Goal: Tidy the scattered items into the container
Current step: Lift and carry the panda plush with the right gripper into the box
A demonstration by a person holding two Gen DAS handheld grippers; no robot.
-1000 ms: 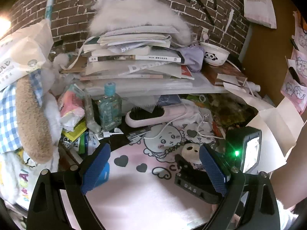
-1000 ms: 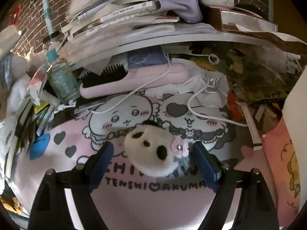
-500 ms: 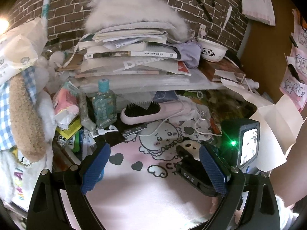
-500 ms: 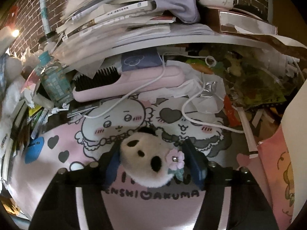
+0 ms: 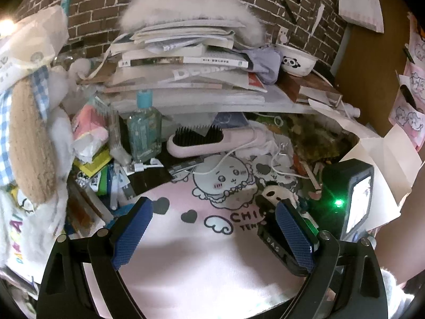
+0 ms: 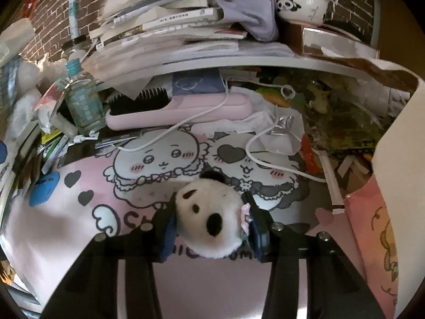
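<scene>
A pink cartoon mat (image 6: 66, 228) carries a pink hairbrush (image 6: 186, 111).

Your left gripper (image 5: 212, 235) hangs low with its blue-padded fingers (image 5: 132, 232) spread wide, nothing between them. Your right gripper (image 6: 212, 230) points forward, its jaws drawn in tight on a panda plush (image 6: 209, 223), both pads pressing the toy's sides.

One panda plush (image 6: 209, 220), one hairbrush (image 6: 178, 111), one bottle (image 6: 82, 101), one panda bowl (image 6: 300, 5).
</scene>
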